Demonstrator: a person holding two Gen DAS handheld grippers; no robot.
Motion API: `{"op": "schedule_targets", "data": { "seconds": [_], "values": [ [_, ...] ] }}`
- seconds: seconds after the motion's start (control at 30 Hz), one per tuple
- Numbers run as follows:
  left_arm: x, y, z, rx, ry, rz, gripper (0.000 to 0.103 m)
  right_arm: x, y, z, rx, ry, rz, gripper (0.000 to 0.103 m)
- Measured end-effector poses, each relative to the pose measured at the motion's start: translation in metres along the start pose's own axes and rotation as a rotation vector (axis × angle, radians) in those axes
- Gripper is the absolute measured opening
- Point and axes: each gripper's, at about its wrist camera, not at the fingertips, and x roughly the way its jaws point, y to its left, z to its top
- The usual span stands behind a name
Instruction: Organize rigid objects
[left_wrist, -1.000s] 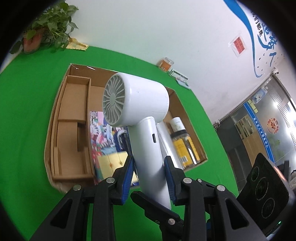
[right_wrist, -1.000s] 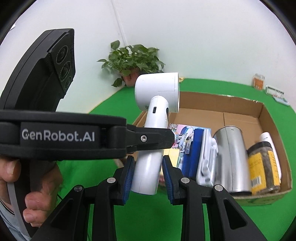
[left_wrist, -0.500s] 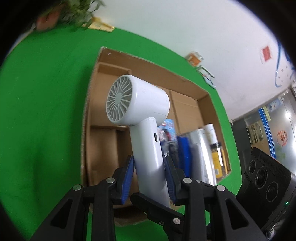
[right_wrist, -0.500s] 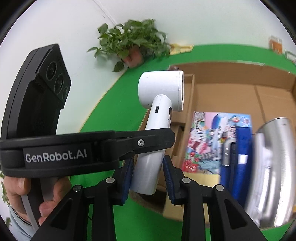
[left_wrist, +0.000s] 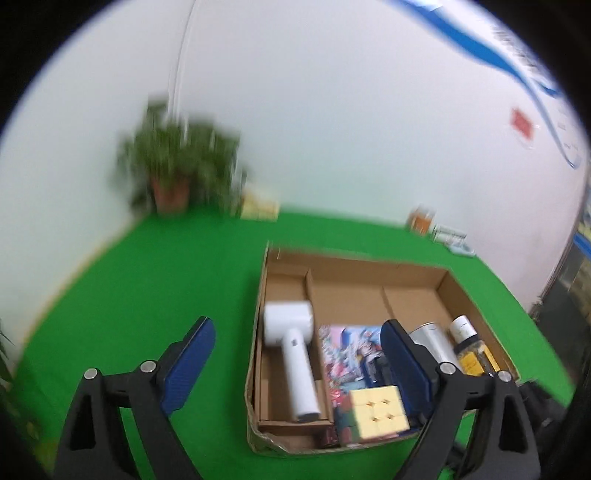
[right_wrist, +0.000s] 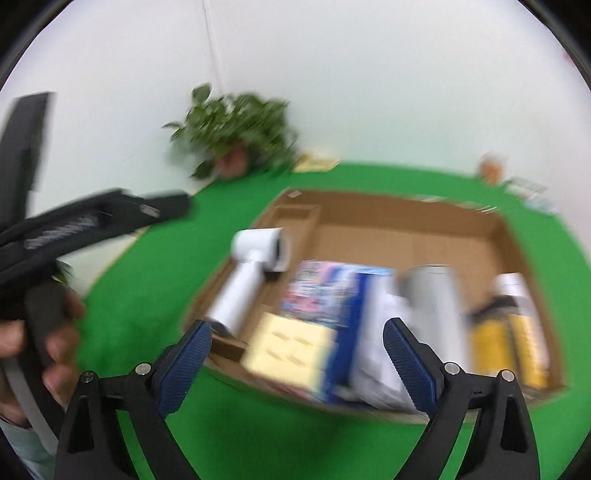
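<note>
A white hair dryer (left_wrist: 291, 354) (right_wrist: 247, 273) lies in the left compartment of the open cardboard box (left_wrist: 354, 273) (right_wrist: 406, 210), handle toward me. Beside it sit a colourful picture book (left_wrist: 347, 347) (right_wrist: 317, 291), a yellow cube (left_wrist: 376, 410) (right_wrist: 291, 347), a silver can (left_wrist: 436, 343) (right_wrist: 436, 299) and a yellow-labelled jar (left_wrist: 476, 358) (right_wrist: 491, 343). My left gripper (left_wrist: 295, 358) hangs in front of the box, its jaws opening wide with nothing gripped. My right gripper (right_wrist: 299, 354) is also opening, wide apart and gripping nothing. Both views are blurred.
A potted plant (left_wrist: 173, 173) (right_wrist: 236, 133) stands at the back left of the green table (left_wrist: 147, 288). Small items (left_wrist: 436, 225) sit by the far wall. A person's hand (right_wrist: 48, 332) holds the other gripper's black handle at the left.
Both grippers let go of the hair dryer and opened wide. The dryer now lies in the box's left compartment, and both grippers have drawn back from it.
</note>
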Motion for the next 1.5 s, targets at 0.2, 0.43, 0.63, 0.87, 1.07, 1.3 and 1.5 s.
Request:
{"op": "schedule_targets", "data": {
  "seconds": [0.2, 0.43, 0.63, 0.87, 1.07, 1.3, 1.5],
  "values": [
    [-0.052, -0.066, -0.045, 0.06, -0.072, 0.006, 0.099, -0.052, -0.054, -0.045, 0.06, -0.019, -0.206, 0.102],
    [-0.072, -0.1, -0.069, 0.03, -0.025, 0.001, 0.099, -0.097, -0.084, -0.079, 0.093, -0.026, -0.236, 0.102],
    [-0.084, -0.113, -0.079, 0.025, -0.01, 0.021, 0.099, -0.132, -0.09, -0.092, 0.093, -0.047, -0.231, 0.102],
    [-0.093, -0.12, -0.085, 0.03, 0.003, 0.036, 0.099, -0.144, -0.084, -0.096, 0.078, -0.06, -0.228, 0.102],
    [-0.095, -0.12, -0.087, 0.021, 0.018, 0.061, 0.099, -0.15, -0.08, -0.095, 0.061, -0.072, -0.218, 0.102],
    [-0.093, -0.122, -0.091, 0.025, 0.042, 0.049, 0.099, -0.153, -0.076, -0.095, 0.043, -0.087, -0.239, 0.102],
    [-0.093, -0.124, -0.091, 0.038, 0.038, 0.054, 0.099, -0.154, -0.077, -0.094, 0.043, -0.088, -0.246, 0.102]
  ]
}}
